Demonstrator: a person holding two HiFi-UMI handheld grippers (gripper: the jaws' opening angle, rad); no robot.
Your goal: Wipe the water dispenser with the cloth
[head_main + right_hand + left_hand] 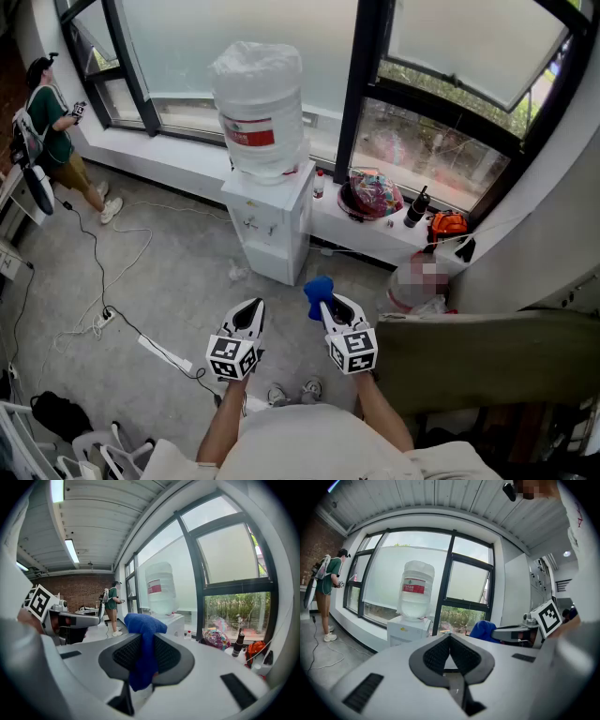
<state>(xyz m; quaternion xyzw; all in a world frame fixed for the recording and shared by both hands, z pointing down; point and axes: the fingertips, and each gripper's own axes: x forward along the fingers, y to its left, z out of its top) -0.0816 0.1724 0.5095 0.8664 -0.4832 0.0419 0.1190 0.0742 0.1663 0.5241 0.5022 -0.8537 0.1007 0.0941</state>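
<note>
Approach step. Our right gripper has its jaws clamped on the blue cloth; the left gripper has its jaws closed, empty. The water dispenser stands ahead at the floor's window edge, well apart. Next, we judge, the cloth must reach its cabinet.

Water dispenser ahead of me against the window ledge, water bottle on top of it, my left gripper and right gripper side by side before it, cloth between my right gripper's jaws, bag on the ledge right of the dispenser, person far left by the window.
</note>
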